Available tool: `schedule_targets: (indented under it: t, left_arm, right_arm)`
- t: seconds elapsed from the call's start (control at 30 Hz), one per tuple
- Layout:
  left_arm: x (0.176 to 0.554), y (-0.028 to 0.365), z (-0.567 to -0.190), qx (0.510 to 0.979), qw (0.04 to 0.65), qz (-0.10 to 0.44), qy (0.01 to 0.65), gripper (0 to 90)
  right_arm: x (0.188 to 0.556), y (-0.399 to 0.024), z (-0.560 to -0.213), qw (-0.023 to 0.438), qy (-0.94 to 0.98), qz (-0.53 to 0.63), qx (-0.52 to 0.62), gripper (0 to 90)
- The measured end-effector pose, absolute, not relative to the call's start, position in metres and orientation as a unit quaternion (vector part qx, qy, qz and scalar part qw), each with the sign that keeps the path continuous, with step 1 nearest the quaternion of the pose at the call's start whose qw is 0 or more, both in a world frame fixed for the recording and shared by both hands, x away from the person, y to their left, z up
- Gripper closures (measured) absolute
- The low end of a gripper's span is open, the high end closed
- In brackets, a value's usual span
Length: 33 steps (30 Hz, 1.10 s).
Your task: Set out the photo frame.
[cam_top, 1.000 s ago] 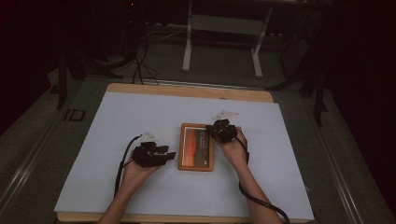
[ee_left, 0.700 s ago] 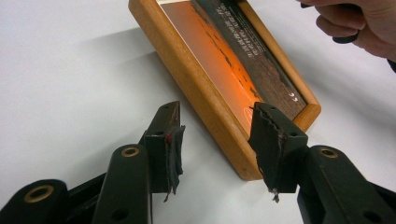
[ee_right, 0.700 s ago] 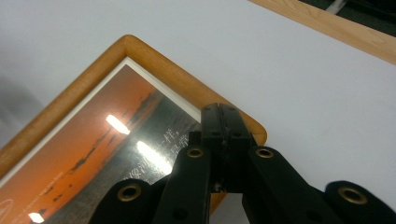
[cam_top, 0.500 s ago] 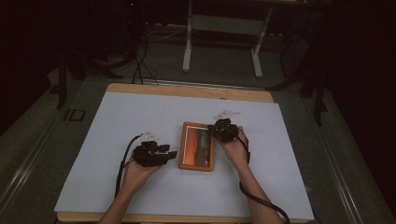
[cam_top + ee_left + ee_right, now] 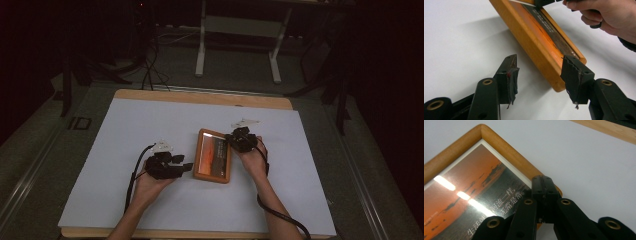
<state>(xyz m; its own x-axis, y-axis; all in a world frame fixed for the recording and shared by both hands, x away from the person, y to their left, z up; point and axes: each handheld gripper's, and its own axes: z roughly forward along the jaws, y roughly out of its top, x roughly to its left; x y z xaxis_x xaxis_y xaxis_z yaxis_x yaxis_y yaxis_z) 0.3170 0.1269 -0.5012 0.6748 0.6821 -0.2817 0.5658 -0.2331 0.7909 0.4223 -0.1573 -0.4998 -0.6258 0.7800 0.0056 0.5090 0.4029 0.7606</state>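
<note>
A wooden picture frame (image 5: 212, 156) holding an orange sunset print lies flat on the white table cover (image 5: 150, 125), near the middle. My left gripper (image 5: 186, 166) sits just left of the frame's near corner. In the left gripper view it (image 5: 539, 75) stands open, with the frame (image 5: 536, 42) corner between and just beyond its pads (image 5: 512, 77). My right gripper (image 5: 235, 140) is at the frame's far right edge. In the right gripper view it (image 5: 543, 186) is shut, jaws pressed together, tips over the frame's rim (image 5: 506, 152) beside the print (image 5: 474, 185).
The table's wooden border (image 5: 200, 97) shows along the far side and also in the right gripper view (image 5: 609, 128). A cable (image 5: 132, 175) trails from the left gripper, another (image 5: 280, 215) from the right. A desk stand (image 5: 200, 45) sits on the dark floor beyond.
My left gripper has edged slightly right toward the frame's near corner. The frame and the right gripper have hardly moved.
</note>
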Motion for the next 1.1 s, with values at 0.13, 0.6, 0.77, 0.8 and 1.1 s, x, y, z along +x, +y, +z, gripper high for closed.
schedule_targets:
  t: [0.13, 0.6, 0.77, 0.8, 1.1]
  left_arm:
    - [0.317, 0.126, -0.502, 0.784, 0.472, 0.065, 0.399, 48.0]
    - [0.315, 0.119, -0.503, 0.776, 0.496, 0.048, 0.388, 41.5]
    - [0.314, 0.112, -0.503, 0.773, 0.505, 0.032, 0.384, 36.4]
    - [0.313, 0.107, -0.503, 0.771, 0.506, 0.028, 0.385, 33.2]
    - [0.319, 0.088, -0.505, 0.773, 0.497, 0.015, 0.395, 24.6]
  right_arm:
    - [0.424, -0.159, -0.501, 0.176, 0.819, 0.374, 0.397, 90.0]
    - [0.428, -0.166, -0.512, 0.166, 0.819, 0.363, 0.413, 90.0]
    - [0.429, -0.167, -0.513, 0.167, 0.818, 0.361, 0.415, 90.0]
    - [0.429, -0.167, -0.514, 0.167, 0.818, 0.362, 0.416, 90.0]
    - [0.43, -0.167, -0.513, 0.166, 0.819, 0.36, 0.415, 90.0]
